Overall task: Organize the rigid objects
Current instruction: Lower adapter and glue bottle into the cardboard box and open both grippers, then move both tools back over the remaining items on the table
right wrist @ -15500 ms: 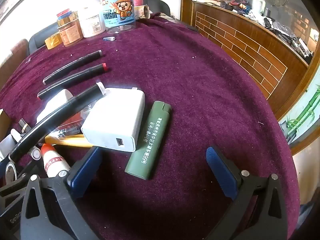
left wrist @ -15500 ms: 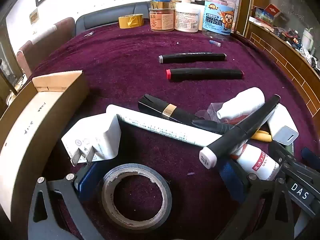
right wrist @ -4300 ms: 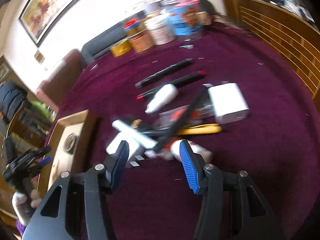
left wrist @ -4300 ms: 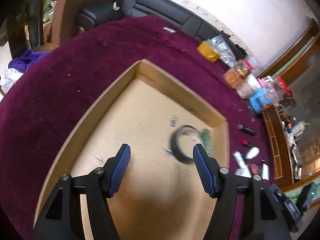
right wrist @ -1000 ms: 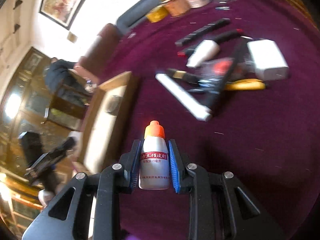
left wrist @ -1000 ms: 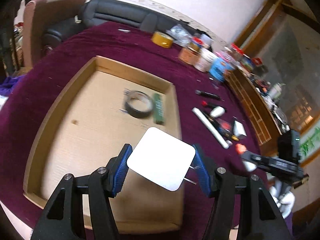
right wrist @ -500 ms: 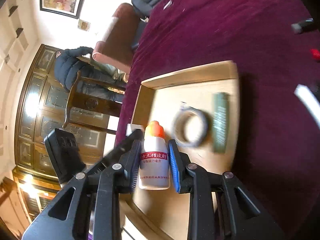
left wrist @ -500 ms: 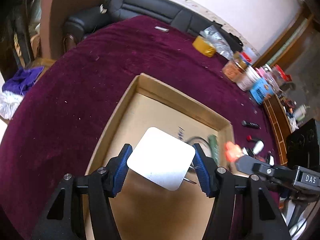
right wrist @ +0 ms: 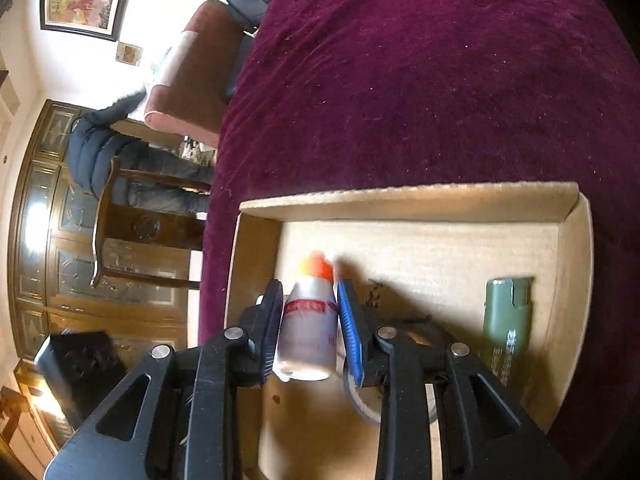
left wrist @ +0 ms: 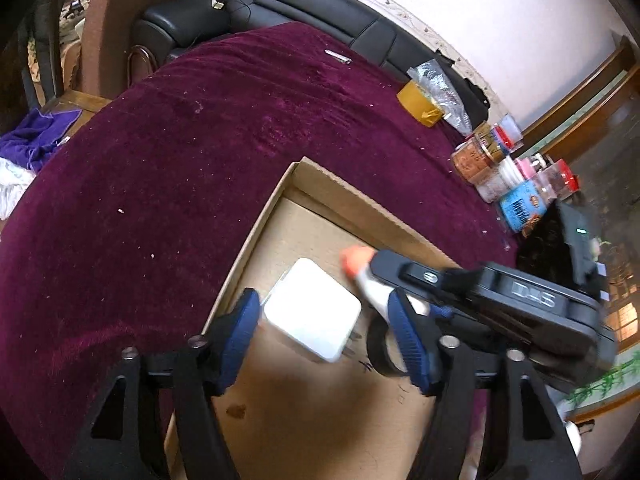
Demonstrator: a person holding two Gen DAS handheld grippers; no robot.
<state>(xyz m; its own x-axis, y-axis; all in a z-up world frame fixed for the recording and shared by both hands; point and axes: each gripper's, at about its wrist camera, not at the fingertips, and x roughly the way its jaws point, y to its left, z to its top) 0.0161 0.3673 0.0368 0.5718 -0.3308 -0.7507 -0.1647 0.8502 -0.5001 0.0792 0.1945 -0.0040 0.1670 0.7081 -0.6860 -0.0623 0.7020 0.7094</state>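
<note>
A shallow cardboard box lies on the maroon cloth; it also shows in the right wrist view. My left gripper is open over the box, and the white plug charger sits loose between its jaws, clear of the right pad. My right gripper is shut on a white glue bottle with an orange cap, low over the box. The bottle tip and the right gripper's body show beside the charger. A green lighter and a tape roll lie inside the box.
Jars and a yellow tape roll stand at the table's far edge. A black sofa lies behind. A chair and a wooden cabinet stand off the table's left side.
My left jaws have opened and the charger has dropped away from the pads toward the box floor. My right gripper has moved with the glue bottle down over the box, beside the left gripper.
</note>
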